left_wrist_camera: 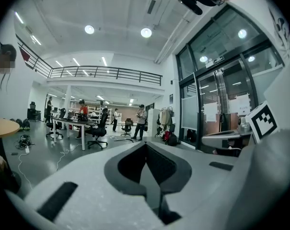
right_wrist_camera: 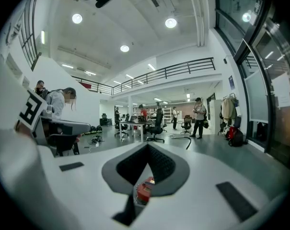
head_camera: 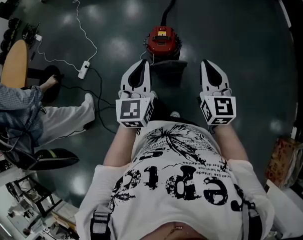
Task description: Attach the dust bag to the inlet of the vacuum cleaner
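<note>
The red vacuum cleaner (head_camera: 162,40) stands on the dark floor ahead of me, and its black hose (head_camera: 170,4) runs away from it. A dark flat shape (head_camera: 169,66) lies just in front of it; I cannot tell what it is. No dust bag shows clearly. My left gripper (head_camera: 139,68) and right gripper (head_camera: 211,69) are held level in the air, side by side, nearer to me than the vacuum. Both are shut with nothing in them. In the left gripper view the left gripper (left_wrist_camera: 145,146) points across the hall. Through the slot of the right gripper (right_wrist_camera: 147,148), the vacuum cleaner (right_wrist_camera: 144,191) shows as a small red spot.
A white power strip (head_camera: 84,70) with a long white cord lies on the floor at the left. A seated person's legs (head_camera: 66,116) and a round wooden table (head_camera: 15,64) are further left. A cardboard box (head_camera: 286,160) stands at the right. Desks, chairs (left_wrist_camera: 98,133) and people fill the hall beyond.
</note>
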The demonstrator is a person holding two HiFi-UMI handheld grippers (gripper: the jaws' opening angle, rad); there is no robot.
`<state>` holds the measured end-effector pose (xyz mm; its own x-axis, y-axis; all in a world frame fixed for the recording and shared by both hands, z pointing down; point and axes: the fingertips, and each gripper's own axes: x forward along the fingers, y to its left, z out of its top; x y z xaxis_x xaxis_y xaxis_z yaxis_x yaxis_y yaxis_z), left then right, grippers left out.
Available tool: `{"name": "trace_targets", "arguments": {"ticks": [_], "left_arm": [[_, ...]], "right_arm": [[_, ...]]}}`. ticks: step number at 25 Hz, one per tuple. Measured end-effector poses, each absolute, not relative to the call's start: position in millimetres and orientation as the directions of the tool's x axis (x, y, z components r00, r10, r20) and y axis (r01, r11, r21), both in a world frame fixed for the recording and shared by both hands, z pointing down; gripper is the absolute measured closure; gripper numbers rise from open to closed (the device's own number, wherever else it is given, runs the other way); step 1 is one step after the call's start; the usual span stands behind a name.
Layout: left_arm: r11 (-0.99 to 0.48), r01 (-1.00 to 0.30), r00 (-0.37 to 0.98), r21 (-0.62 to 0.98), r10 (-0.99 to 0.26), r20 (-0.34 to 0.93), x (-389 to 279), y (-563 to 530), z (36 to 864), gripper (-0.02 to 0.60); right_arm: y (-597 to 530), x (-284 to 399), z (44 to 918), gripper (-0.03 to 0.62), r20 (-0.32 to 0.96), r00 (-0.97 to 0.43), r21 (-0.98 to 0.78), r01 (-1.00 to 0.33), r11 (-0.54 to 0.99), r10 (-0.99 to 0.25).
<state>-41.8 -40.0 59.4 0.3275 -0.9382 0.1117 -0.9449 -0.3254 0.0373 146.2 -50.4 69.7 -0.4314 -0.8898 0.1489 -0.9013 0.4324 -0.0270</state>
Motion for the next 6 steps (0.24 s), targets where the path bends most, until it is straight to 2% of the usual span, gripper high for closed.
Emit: {"name": "trace_targets", "arguments": {"ticks": [6], "left_arm": [[-0.317,-0.947,0.321,0.05,-0.939,0.126,-42.1,-39.5,67.2,0.577]], "right_arm": [[-47.7,144.6,74.6,0.592,0.151,-0.421,-0.036,-0.907,0.421,-0.894]]}}
